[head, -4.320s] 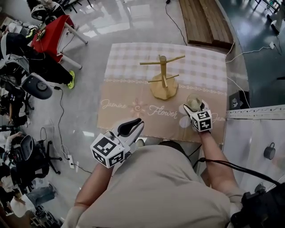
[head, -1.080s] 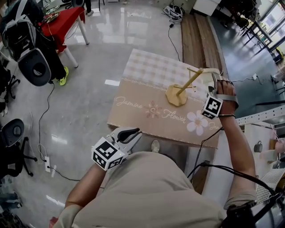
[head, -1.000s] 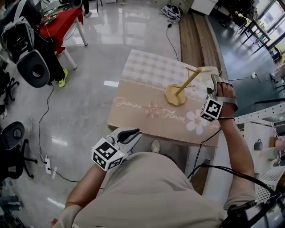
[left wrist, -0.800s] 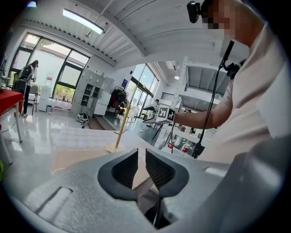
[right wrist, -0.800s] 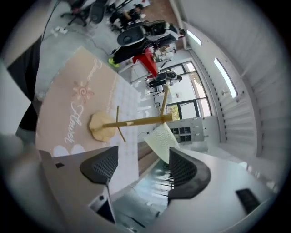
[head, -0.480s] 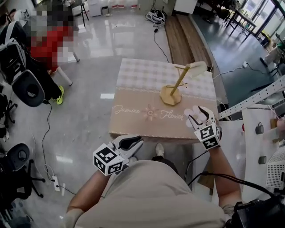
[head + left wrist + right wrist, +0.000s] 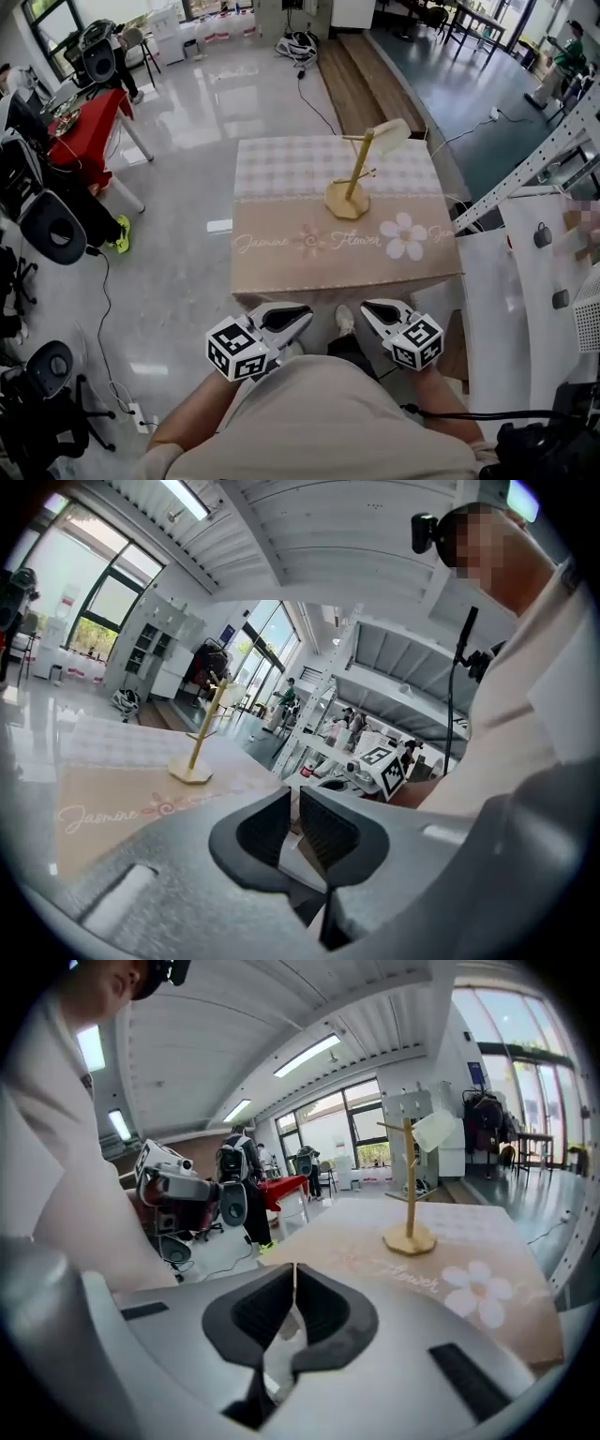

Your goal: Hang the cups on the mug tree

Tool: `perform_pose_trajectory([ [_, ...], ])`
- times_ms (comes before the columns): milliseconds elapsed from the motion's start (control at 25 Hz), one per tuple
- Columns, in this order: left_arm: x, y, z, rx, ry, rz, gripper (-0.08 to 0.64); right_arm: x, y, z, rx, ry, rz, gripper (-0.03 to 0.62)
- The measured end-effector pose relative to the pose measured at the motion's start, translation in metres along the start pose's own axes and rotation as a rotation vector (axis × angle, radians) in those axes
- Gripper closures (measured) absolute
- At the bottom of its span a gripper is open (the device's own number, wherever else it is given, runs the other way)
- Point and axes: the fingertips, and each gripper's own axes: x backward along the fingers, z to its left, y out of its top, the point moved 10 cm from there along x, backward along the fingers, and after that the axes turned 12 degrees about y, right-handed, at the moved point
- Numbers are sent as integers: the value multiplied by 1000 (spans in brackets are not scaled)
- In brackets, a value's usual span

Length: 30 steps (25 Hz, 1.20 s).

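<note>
The wooden mug tree (image 7: 350, 176) stands on the far right part of the beige flower-print table (image 7: 281, 262). A pale cup (image 7: 390, 137) hangs on its upper right arm. The right gripper view shows the tree (image 7: 409, 1185) and the cup (image 7: 434, 1131) well ahead. Both grippers are held close to my body, off the table's near edge. My right gripper (image 7: 367, 307) (image 7: 295, 1274) is shut and empty. My left gripper (image 7: 305, 311) (image 7: 294, 799) has its pads almost touching with nothing between them.
A red table (image 7: 89, 122) and black office chairs (image 7: 52, 225) stand on the glossy floor to the left. Wooden planks (image 7: 356, 66) lie beyond the table. A white perforated rack (image 7: 553, 234) stands at the right, and cables run over the floor.
The right gripper let go of the cup at the tree's upper arm, drew back to my body and shut. The cup now hangs there. The left gripper stayed put.
</note>
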Motion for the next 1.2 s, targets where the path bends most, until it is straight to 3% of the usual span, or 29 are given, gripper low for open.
perform_pose_trajectory([
  [200, -5, -1, -11, -38, -41, 15, 525, 3, -12, 33, -20, 10, -21, 572],
  [480, -2, -9, -18, -30, -66, 23, 525, 8, -8, 54, 4, 12, -49, 577],
  [1200, 36, -25, -2, 36, 36, -23, 525, -24, 15, 71, 137, 81, 1, 578],
])
